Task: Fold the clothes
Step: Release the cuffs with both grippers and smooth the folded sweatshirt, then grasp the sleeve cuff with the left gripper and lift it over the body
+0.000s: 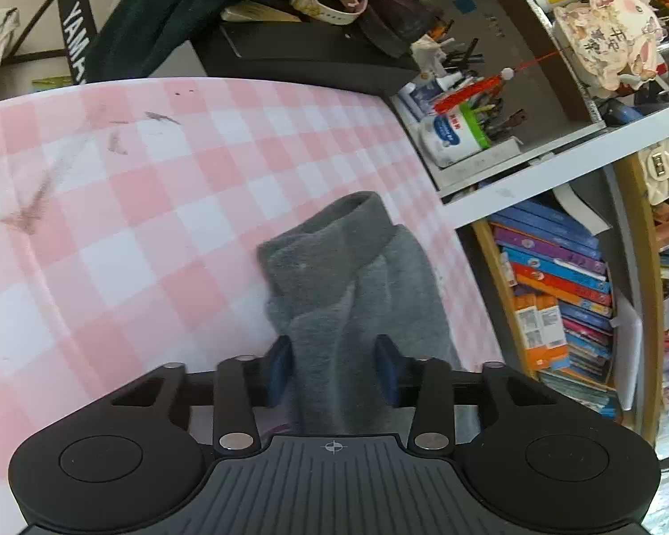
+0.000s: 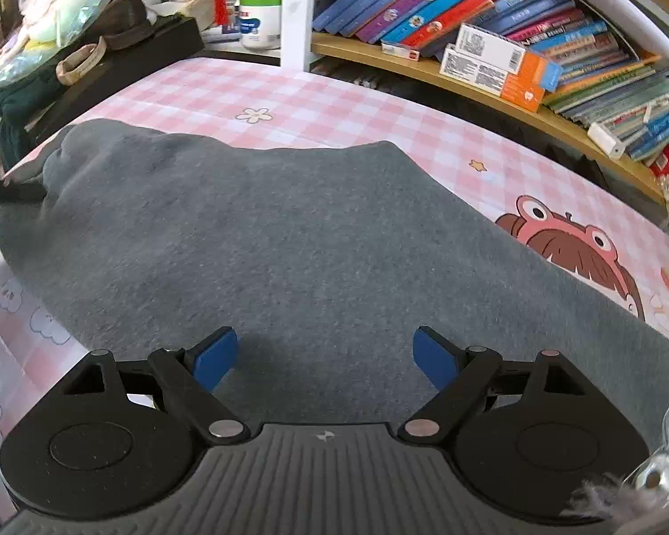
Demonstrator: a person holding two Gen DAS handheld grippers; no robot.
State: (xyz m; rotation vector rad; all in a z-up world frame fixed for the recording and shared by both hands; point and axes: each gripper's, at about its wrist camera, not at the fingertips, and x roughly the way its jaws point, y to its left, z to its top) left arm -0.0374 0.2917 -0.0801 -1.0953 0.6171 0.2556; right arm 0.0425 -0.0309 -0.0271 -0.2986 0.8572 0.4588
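Observation:
A grey sweatshirt lies spread over the pink checked cloth in the right wrist view. Its body fills the middle of that view. My right gripper hovers low over the near part of it, open, with nothing between its blue pads. In the left wrist view a grey sleeve with a ribbed cuff runs from the checked cloth back between my fingers. My left gripper is shut on this sleeve, and the fabric fills the gap between the pads.
A bookshelf packed with books runs along the far right edge of the surface. A black keyboard piled with dark clothes and a strap stands at the far side. Pots with pens sit on a lower shelf beside it.

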